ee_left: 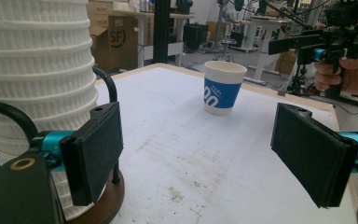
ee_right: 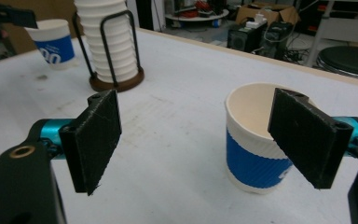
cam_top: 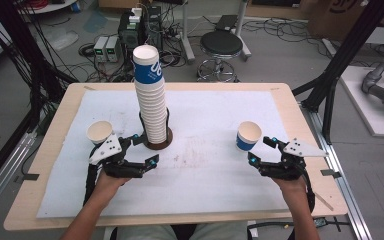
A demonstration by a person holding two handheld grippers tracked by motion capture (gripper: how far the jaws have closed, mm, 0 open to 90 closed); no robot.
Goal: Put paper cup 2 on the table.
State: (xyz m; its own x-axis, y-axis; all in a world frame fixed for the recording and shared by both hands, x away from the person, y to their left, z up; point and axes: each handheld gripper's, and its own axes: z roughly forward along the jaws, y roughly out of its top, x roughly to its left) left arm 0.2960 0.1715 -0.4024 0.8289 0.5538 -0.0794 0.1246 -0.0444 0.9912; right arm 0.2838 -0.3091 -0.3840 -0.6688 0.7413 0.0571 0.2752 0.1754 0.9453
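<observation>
White ribbed paper cups make up the tall stack (cam_top: 150, 100) in the wire holder (cam_top: 157, 142) on its brown round base; take that stack as your landmark. Its top cup wears a blue band and stands mouth up, but you cannot see inside it. To the stack's left stands a single cup (cam_top: 100, 132), open and empty. To its right, well apart, stands a second cup (cam_top: 248, 135), white with a blue band, and its inside also looks empty.

Your left gripper (cam_top: 148, 150) sits just in front of the stack with jaws spread and nothing between them; it hides the lower part of the left cup. Your right gripper (cam_top: 260, 148) is just right of the second cup, jaws spread. In the right gripper view one jaw covers part of that cup's rim, so you cannot tell whether it touches.
</observation>
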